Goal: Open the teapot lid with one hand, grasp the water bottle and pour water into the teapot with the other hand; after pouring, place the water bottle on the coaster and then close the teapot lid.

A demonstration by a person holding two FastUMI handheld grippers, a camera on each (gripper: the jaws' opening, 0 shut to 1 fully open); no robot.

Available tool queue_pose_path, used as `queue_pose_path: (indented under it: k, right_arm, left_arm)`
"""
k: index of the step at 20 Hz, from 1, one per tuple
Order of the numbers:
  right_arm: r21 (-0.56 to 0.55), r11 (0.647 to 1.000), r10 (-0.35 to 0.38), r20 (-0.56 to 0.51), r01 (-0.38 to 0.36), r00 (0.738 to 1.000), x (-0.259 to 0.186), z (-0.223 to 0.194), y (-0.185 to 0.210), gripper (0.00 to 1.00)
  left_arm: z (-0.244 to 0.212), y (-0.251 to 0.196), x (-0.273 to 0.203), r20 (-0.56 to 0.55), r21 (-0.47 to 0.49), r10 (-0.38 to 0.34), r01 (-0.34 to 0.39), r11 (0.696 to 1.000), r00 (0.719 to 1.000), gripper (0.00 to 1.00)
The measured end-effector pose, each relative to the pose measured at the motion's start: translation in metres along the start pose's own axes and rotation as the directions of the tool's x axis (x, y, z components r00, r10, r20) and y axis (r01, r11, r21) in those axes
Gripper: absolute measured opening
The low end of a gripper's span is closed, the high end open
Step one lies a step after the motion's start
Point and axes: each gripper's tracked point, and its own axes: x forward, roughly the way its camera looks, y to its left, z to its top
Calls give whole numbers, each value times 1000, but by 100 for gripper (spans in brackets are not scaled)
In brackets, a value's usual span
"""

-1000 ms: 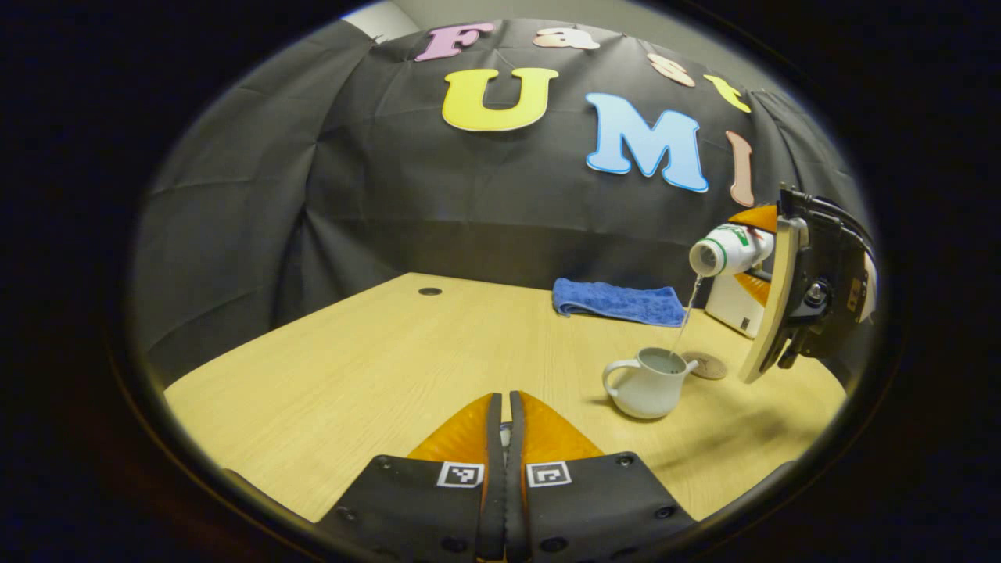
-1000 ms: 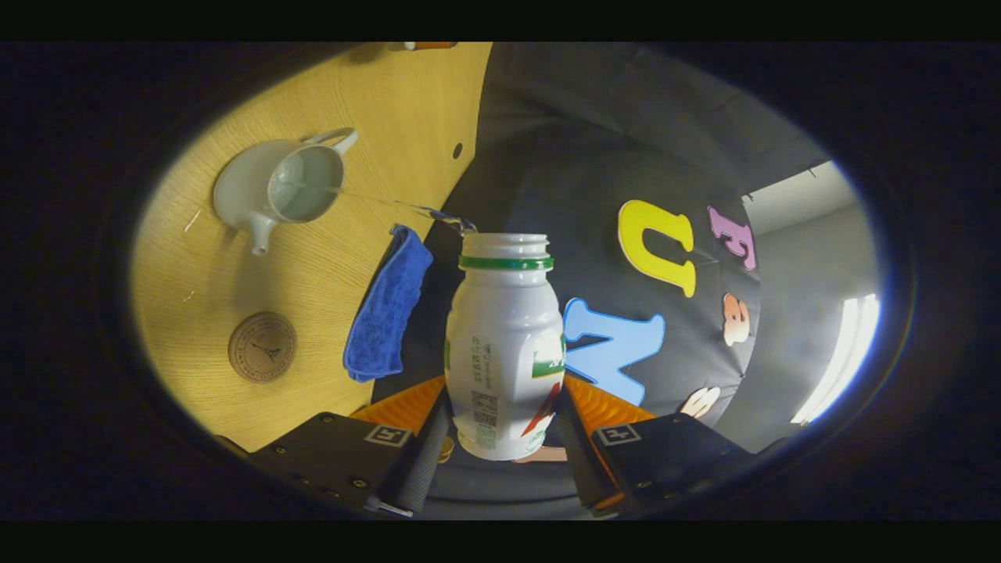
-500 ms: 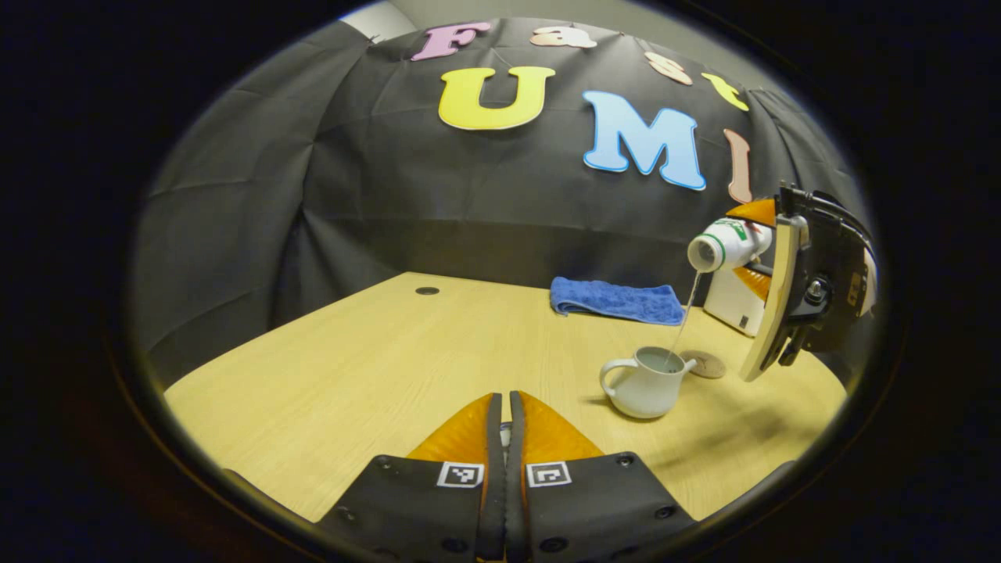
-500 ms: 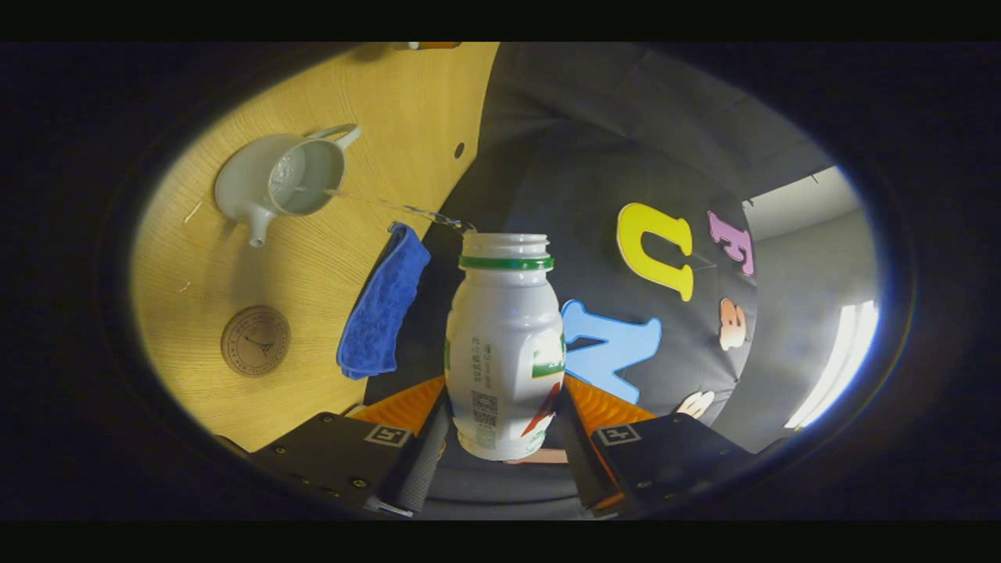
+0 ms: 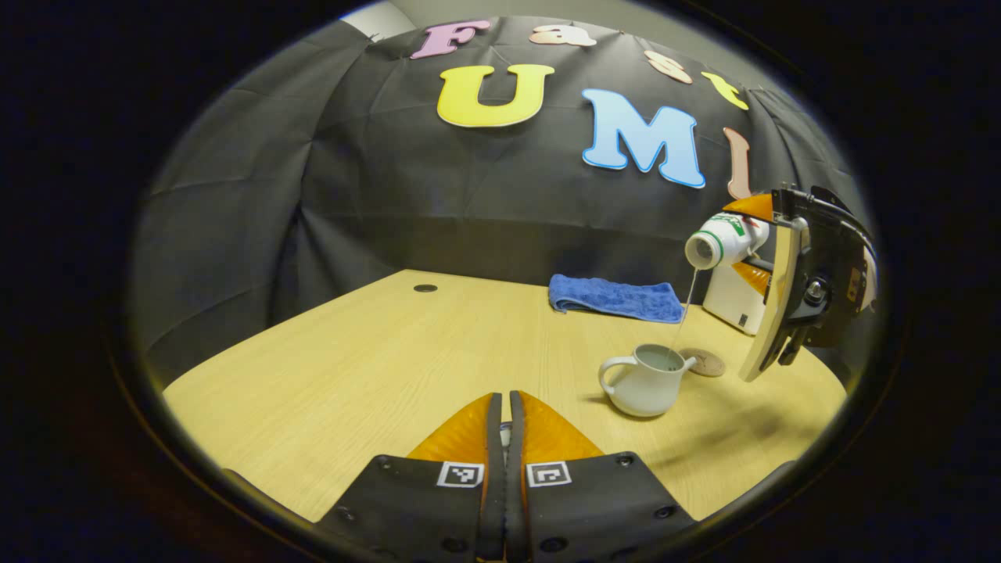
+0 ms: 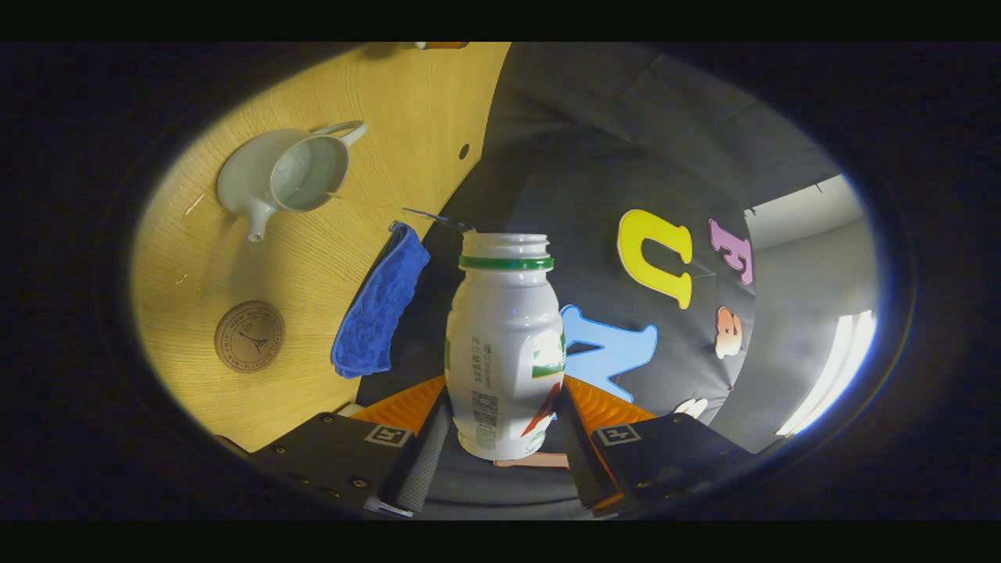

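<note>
The white teapot [image 5: 645, 383] stands lidless on the wooden table [image 5: 391, 352], with water inside; it also shows in the right gripper view [image 6: 274, 176]. My right gripper [image 6: 507, 391] is shut on the white water bottle [image 6: 504, 344], which has a green neck ring and no cap. In the left gripper view that gripper [image 5: 743, 244] holds the bottle [image 5: 723, 242] tipped above the pot, and a thin stream of water [image 5: 687, 309] falls into it. My left gripper [image 5: 504, 407] hovers low over the table, shut, with a pale sliver of the teapot lid between its fingers.
A round brown coaster [image 5: 706, 362] lies just right of the teapot, also seen in the right gripper view [image 6: 249, 336]. A folded blue cloth [image 5: 614, 297] lies at the table's back edge, and a white box [image 5: 731, 301] stands beside it.
The bottle has lifted slightly and the water stream has thinned to a broken trickle. The left gripper has stayed put.
</note>
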Motion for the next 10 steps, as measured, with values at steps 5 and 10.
queue_pose_path:
  k: [5, 10]
  right_arm:
    - [-20, 1000, -8, 9, 8, 1000, 1, 2, -4, 70]
    - [-42, 999, -15, 23, 16, 1000, 1, 7, -10, 70]
  left_arm:
    - [0, 1, 0, -3, 0, 0, 0, 1000, 1000, 6]
    - [-1, 2, 0, -6, -5, 2, -2, 1000, 1000, 10]
